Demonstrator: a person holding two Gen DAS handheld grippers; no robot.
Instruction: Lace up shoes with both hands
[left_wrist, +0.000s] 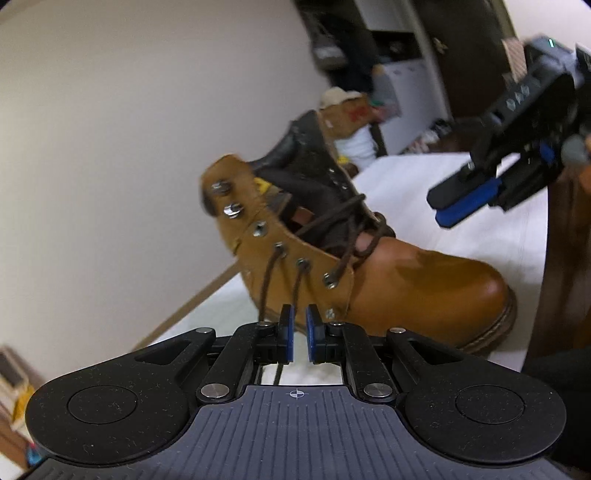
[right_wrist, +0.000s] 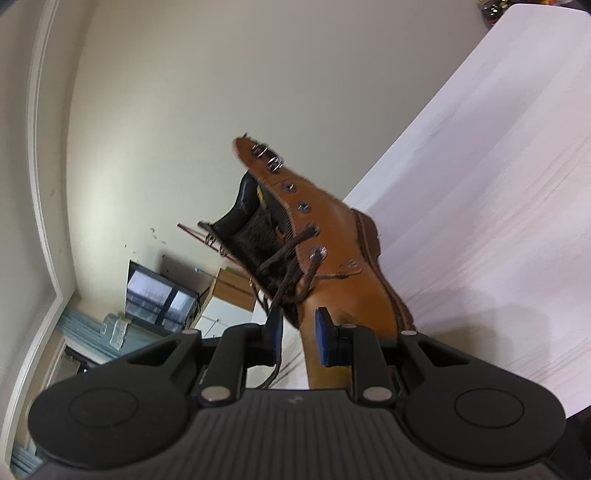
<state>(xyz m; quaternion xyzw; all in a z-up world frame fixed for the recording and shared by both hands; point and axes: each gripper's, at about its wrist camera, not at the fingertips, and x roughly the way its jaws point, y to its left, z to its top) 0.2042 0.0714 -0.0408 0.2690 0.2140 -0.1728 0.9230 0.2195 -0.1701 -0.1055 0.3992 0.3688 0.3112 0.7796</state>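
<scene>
A tan leather boot (left_wrist: 424, 288) stands on a white table (left_wrist: 424, 177), its toe pointing right in the left wrist view. Dark brown laces (left_wrist: 343, 225) cross its lower eyelets, and the upper eyelets and hooks are bare. Two lace strands hang from the near flap down past my left gripper (left_wrist: 299, 317). That gripper sits just below the flap, a narrow gap between its blue pads and nothing in it. My right gripper (left_wrist: 448, 206) hovers above and right of the toe. In the right wrist view it (right_wrist: 299, 325) is open over the boot (right_wrist: 340, 229), with a loose lace (right_wrist: 291, 258) beside its left finger.
A plain wall runs behind the table. Shelves and a cardboard bag (left_wrist: 347, 114) stand at the back of the room. A dark monitor (right_wrist: 159, 295) and a cabinet lie beyond the table's edge. White tabletop (right_wrist: 498, 184) stretches to the right of the boot.
</scene>
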